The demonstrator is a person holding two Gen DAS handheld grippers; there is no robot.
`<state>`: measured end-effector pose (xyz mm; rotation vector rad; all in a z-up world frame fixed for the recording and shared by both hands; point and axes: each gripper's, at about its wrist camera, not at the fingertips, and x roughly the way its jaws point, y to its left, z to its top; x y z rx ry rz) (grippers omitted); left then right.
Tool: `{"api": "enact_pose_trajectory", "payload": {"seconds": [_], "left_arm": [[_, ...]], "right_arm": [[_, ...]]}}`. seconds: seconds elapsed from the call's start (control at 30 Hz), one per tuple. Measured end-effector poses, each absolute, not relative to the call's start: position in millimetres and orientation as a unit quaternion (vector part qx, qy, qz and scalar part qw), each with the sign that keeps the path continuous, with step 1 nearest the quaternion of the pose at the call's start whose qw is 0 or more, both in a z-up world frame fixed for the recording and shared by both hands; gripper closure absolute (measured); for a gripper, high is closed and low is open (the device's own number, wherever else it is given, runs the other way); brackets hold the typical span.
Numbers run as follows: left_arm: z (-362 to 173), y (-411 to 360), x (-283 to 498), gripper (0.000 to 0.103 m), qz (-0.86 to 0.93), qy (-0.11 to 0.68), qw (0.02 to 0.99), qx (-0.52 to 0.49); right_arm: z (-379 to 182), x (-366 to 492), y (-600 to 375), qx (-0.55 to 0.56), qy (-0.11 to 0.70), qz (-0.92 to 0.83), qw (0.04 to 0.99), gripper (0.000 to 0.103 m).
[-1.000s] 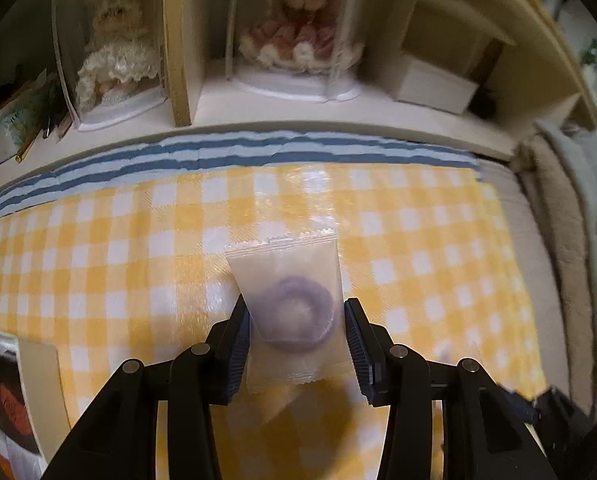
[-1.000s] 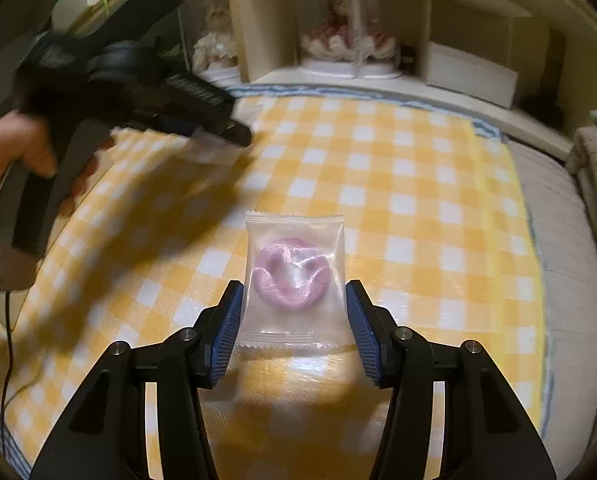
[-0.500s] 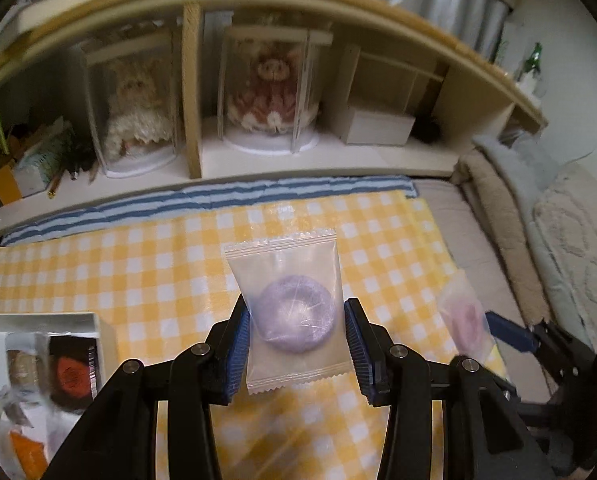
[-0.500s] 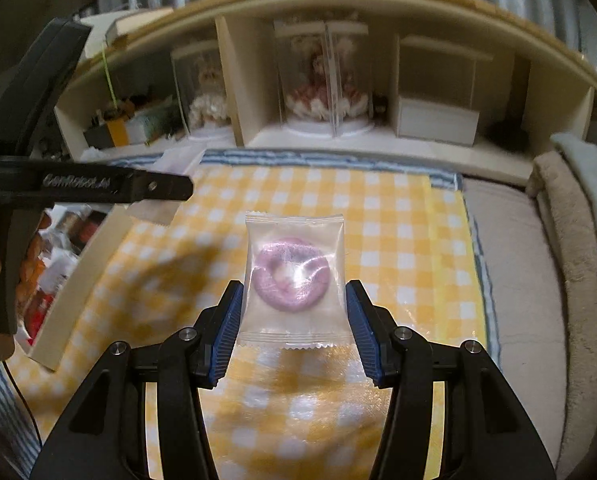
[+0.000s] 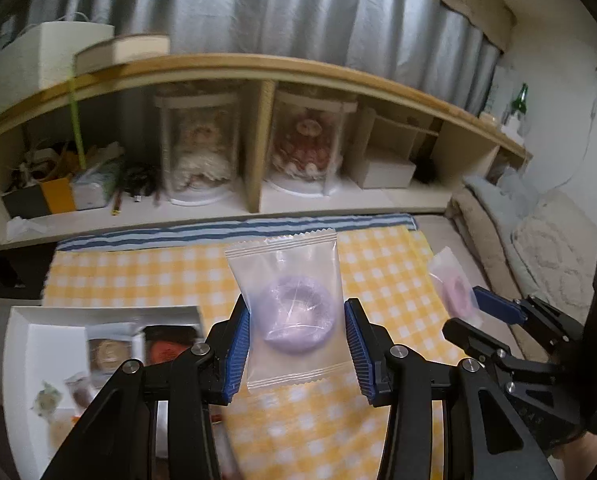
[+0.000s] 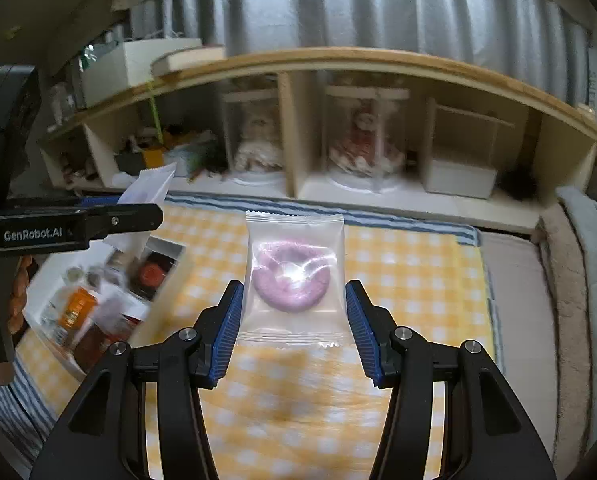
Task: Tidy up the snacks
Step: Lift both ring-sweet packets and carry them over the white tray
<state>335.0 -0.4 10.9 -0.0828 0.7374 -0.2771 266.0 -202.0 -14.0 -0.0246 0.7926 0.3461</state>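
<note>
Left wrist view: both grippers pinch a wrapped ring snack, held above the checked cloth.

Left gripper (image 5: 296, 344) clamps the side edges of a clear packet with a lilac ring (image 5: 296, 314) between its blue pads; right gripper (image 6: 294, 328) likewise clamps a clear packet with a pink ring (image 6: 292, 274). Both packets hang clear of the yellow checked cloth (image 5: 382, 276). Judgement: packets are light, film is slippery and crinkly, ring inside probably brittle; side-seam hold is sensible, squeeze kept gentle. Left view shows the white snack box (image 5: 22, 344) at near left, with part of its floor bare, and the right gripper side-on at far right. Right view shows the same box's contents more fully, orange and dark red wrappers crowded, plus the left gripper's arm crossing at left. Shelf (image 6: 378, 64) with cased dolls stands beyond.
</note>
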Motion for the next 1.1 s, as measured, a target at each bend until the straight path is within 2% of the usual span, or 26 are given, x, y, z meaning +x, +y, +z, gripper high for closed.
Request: {"api": "enact_pose_trajectory", "payload": {"seconds": [0.57, 0.83, 1.1], "left_arm": [[29, 146, 250, 0.058, -0.082, 0.361, 0.928, -0.042], [25, 197, 239, 0.058, -0.056, 0.369, 0.927, -0.037], [-1, 246, 263, 0.058, -0.044, 0.387, 0.920, -0.044]], "right_arm": [[7, 261, -75, -0.005, 0.374, 0.229, 0.899, 0.050], [-8, 267, -12, 0.005, 0.384, 0.258, 0.886, 0.050], [-36, 288, 47, 0.037, 0.416, 0.288, 0.862, 0.050]]}}
